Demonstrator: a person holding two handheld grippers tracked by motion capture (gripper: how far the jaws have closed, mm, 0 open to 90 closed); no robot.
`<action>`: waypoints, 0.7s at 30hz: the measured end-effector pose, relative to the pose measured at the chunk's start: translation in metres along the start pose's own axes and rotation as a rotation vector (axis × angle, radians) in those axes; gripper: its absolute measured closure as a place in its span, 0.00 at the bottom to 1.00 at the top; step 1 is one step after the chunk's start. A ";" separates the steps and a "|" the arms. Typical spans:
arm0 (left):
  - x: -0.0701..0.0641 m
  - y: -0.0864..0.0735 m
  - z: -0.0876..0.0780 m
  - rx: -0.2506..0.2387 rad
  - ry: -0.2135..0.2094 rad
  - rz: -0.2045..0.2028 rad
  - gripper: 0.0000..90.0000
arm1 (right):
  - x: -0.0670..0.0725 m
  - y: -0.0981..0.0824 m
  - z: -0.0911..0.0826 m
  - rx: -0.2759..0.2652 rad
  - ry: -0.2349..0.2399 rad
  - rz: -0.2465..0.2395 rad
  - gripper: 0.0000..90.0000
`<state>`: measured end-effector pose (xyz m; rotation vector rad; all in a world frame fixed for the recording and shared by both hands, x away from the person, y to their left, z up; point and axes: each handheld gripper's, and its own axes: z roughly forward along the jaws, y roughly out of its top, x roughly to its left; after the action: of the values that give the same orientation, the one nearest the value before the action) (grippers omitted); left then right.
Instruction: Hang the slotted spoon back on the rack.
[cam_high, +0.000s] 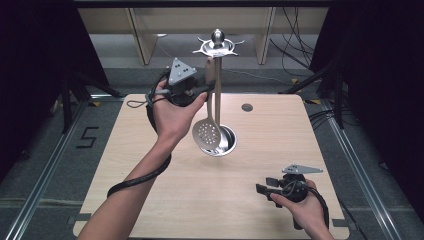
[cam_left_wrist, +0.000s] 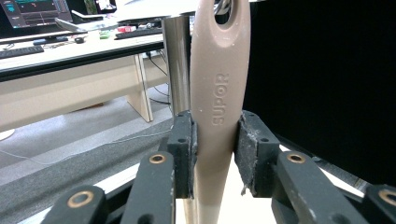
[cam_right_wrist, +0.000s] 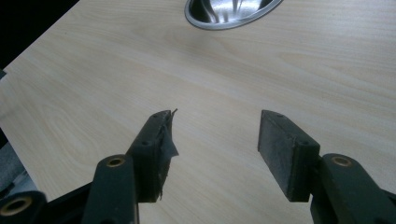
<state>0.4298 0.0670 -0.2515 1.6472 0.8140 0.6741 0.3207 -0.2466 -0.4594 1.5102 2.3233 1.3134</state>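
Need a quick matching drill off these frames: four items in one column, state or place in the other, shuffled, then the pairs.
Column 1
1. left gripper
2. right gripper
3. slotted spoon
4. stand base

Column 2
A. jaws apart, nothing between them, low over the bare table
B. round metal dish sitting on the wooden table
C. hanging upright beside the stand pole, perforated bowl down
D. jaws closed on the beige handle

Pairs: 1-D, 2-A, 3-C, 4-B
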 end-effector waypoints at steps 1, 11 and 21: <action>0.000 0.000 0.000 0.001 0.002 -0.004 0.76 | -0.002 0.000 0.000 -0.006 -0.003 -0.023 0.50; 0.001 0.002 0.007 0.002 0.006 0.000 0.76 | 0.000 -0.001 0.002 -0.005 0.010 -0.003 0.50; -0.001 0.001 0.009 -0.003 0.010 0.016 0.75 | -0.003 0.000 0.002 0.000 -0.002 -0.044 0.50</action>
<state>0.4361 0.0605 -0.2523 1.6498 0.8075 0.6948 0.3228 -0.2475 -0.4619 1.4516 2.3414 1.3010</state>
